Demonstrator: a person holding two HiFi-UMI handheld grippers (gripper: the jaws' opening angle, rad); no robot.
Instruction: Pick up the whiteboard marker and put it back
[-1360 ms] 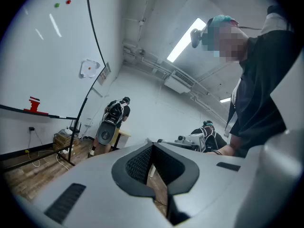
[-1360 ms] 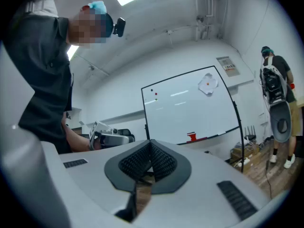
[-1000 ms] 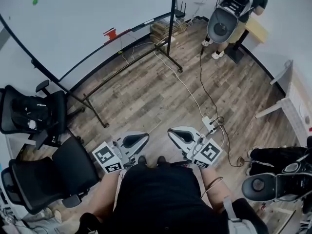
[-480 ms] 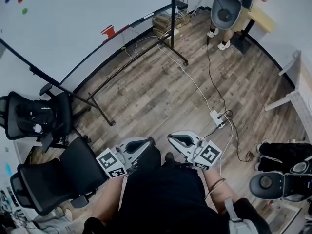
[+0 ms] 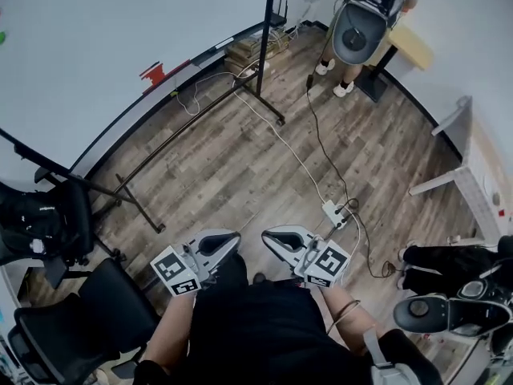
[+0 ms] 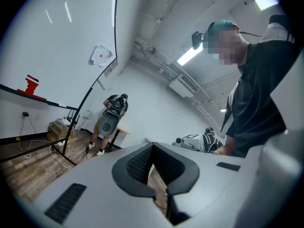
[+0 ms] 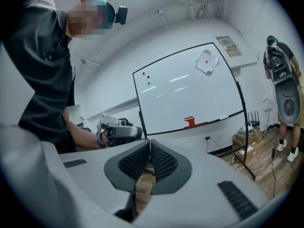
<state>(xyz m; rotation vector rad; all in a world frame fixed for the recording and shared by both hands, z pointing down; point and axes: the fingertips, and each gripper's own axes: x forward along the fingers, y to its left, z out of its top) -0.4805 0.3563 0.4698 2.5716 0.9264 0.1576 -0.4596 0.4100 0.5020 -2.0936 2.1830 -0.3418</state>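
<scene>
Wooden floor (image 5: 240,159) spreads out ahead of both grippers, crossed by a white cable (image 5: 292,147) that runs to a power strip (image 5: 331,212) just ahead of the right gripper (image 5: 266,235). The left gripper (image 5: 236,237) is held just beside it, the two tips close together and pointing forward above the floor. In the left gripper view its jaws meet at the tips with nothing between them, and in the right gripper view the right pair is likewise pressed together and empty. Well ahead of both, and to the left, stands the whiteboard (image 5: 120,38) on its black frame. A tray (image 5: 196,57) runs along its lower edge and carries a red block (image 5: 154,73). Further right along the tray lies a slim pale thing (image 5: 223,45), too small to tell whether it is the marker. Neither gripper is anywhere near the tray. Two black chairs (image 5: 104,311) stand to the left of the left gripper. Far ahead on the right, another person (image 5: 365,22) stands by a small table (image 5: 409,46).
</scene>
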